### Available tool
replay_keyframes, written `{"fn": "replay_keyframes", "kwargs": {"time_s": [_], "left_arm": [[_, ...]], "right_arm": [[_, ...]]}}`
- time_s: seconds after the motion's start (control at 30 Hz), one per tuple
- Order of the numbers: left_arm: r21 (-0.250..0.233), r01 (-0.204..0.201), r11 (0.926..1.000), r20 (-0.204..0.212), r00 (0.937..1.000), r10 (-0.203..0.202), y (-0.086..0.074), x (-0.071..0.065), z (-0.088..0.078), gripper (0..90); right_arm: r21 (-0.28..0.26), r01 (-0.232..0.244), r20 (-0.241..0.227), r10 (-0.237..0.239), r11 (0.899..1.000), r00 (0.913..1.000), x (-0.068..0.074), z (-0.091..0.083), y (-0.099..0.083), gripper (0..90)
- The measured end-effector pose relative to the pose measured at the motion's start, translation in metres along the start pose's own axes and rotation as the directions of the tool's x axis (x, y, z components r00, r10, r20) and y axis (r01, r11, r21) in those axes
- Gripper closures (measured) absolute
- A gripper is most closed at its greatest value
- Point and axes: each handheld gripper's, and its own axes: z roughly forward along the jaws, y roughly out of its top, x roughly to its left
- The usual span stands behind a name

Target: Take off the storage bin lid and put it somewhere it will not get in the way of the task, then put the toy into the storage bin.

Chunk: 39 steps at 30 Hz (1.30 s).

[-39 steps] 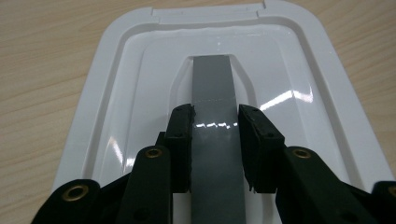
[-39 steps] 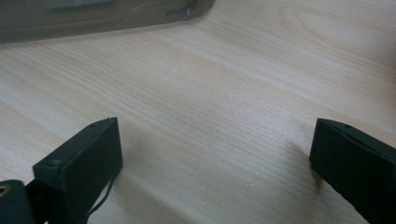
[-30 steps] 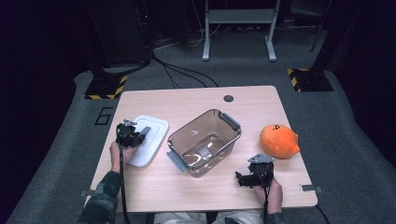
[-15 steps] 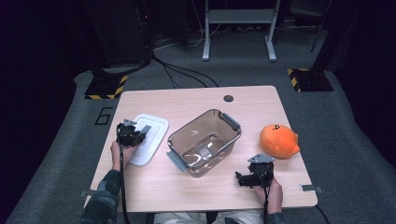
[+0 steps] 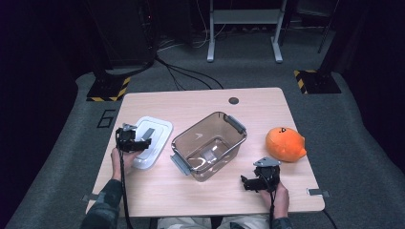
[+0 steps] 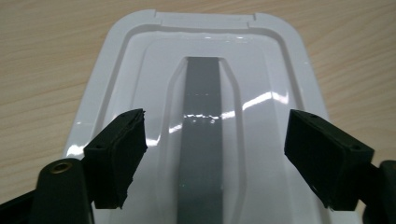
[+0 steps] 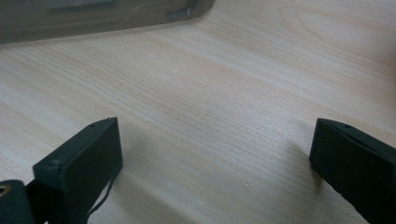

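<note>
Where left gripper (image 6: 215, 154) was shut, jaws just opened wide over white lid (image 6: 205, 84), gripping nothing; right gripper (image 7: 210, 163) wide.

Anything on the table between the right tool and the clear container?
Nothing: bare wood between the right tool and the container, seen in the high view and the right gripper view.

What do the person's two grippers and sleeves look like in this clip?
Both the left gripper and the right gripper are black, each with two blocky black jaws and a trailing black cable. The right one carries a grey three-cornered plate. The sleeves are dark camouflage-patterned.
</note>
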Motion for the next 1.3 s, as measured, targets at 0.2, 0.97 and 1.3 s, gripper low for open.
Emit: {"fn": "replay_keyframes", "kwargs": {"time_s": [0.2, 0.97, 1.3], "left_arm": [[-0.018, -0.044, 0.9989, 0.015, 0.9989, 0.044, -0.005, -0.016, -0.017, 15.7], [-0.025, -0.274, 0.9613, 0.098, 0.9563, 0.276, -0.067, -0.096, -0.055, 13.4], [0.006, -0.298, 0.9546, 0.172, 0.9408, 0.292, -0.086, -0.117, -0.043, 11.0]], "right_arm": [[0.0, 0.0, 0.0, 0.0, 1.0, 1.0, 0.0, 0.0, 0.0, 1.7], [0.005, -0.032, 0.021, 0.031, 0.999, 0.9993, 0.0, 0.003, 0.003, 0.0], [0.003, -0.031, 0.023, 0.031, 1.0, 0.9992, 0.0, 0.002, 0.002, 0.0]]}}
